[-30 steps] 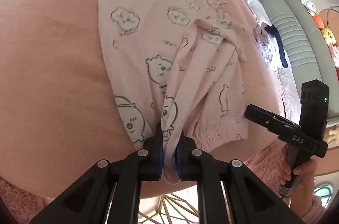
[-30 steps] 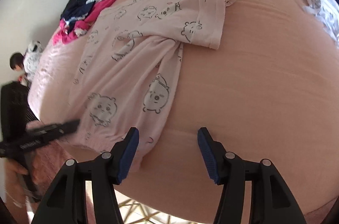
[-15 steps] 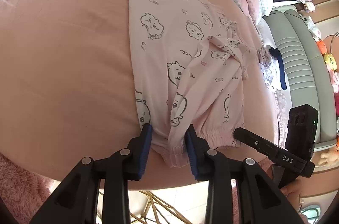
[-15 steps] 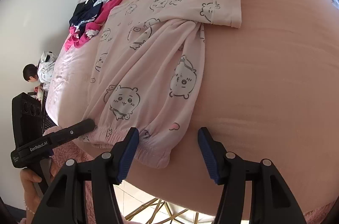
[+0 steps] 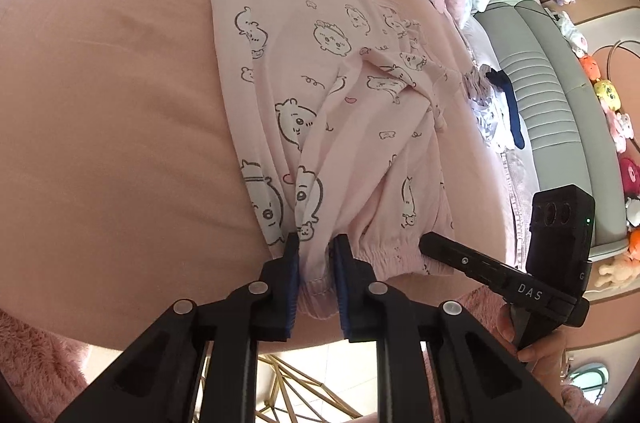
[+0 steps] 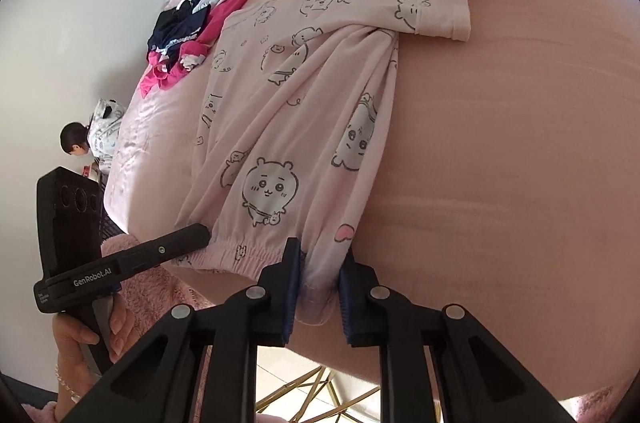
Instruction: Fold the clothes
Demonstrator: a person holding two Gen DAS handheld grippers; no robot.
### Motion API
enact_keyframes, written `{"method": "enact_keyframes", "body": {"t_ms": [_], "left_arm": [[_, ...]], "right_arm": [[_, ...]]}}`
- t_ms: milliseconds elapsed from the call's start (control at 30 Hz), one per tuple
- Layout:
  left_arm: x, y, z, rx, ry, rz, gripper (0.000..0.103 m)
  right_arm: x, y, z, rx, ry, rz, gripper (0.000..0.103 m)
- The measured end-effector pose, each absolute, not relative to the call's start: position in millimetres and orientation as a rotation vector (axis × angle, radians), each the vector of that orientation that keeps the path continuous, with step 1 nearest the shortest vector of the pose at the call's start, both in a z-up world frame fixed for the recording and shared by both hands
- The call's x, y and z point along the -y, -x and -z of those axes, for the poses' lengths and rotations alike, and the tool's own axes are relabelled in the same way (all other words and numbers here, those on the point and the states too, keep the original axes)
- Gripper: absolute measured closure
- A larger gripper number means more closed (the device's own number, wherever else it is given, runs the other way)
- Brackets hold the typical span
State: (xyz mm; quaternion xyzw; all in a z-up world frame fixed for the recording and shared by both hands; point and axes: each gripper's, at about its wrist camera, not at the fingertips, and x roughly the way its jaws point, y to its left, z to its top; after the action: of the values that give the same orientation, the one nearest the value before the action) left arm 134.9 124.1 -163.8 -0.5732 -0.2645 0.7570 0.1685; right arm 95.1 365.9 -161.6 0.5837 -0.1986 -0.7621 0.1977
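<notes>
Pale pink pyjamas [image 5: 332, 95] printed with cartoon bears, spread lengthwise on peach bed [image 5: 112, 95], creased mid-length. Gathered hem at near edge bunched between left gripper [image 5: 314, 259] and right gripper [image 6: 318, 267], both closing onto it.

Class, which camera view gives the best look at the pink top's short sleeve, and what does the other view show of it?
The right wrist view: the short sleeve lies spread flat, cuff hem fully visible. In the left wrist view, the sleeve is only a bunched fold at the pink top's far edge.
</notes>
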Motion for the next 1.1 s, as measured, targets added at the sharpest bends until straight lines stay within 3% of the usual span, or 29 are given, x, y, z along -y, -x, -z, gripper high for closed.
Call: {"method": "enact_keyframes", "body": {"t_ms": [267,400,533,733,800,867,1100], "left_arm": [[-132.4,-149.6,158.6,0.640,1.629,-2.144,0.091],[-129.7,-151.0,170.6,0.672,1.666,-2.136,0.088],[-121.6,-152.8,157.4,0.657,1.680,-2.143,0.088],[-138.8,-131.6,111.0,0.372,1.545,-2.287,0.086],[-156.0,-116.0,101.8,0.235,1.492,-2.316,0.076],[-177.2,-96.6,98.7,0.112,1.419,-2.324,0.058],[-269.2,-24.7,113.0,-0.189,1.320,-2.216,0.057]], "right_arm": [[-374.4,-118.0,147.1,0.533,-1.603,2.171,0.088],[-381.2,-119.7,167.7,0.526,-1.675,2.162,0.088],[-387.8,-120.6,150.3,0.467,-1.654,2.173,0.084],[-433.6,-99.1,120.4,0.545,-1.580,2.302,0.084],[-444.5,-78.2,120.7,0.518,-1.619,2.346,0.084],[-454.5,-57.7,120.2,0.493,-1.620,2.376,0.084],[-477.5,11.5,140.6,0.368,-1.709,2.466,0.077]]}}
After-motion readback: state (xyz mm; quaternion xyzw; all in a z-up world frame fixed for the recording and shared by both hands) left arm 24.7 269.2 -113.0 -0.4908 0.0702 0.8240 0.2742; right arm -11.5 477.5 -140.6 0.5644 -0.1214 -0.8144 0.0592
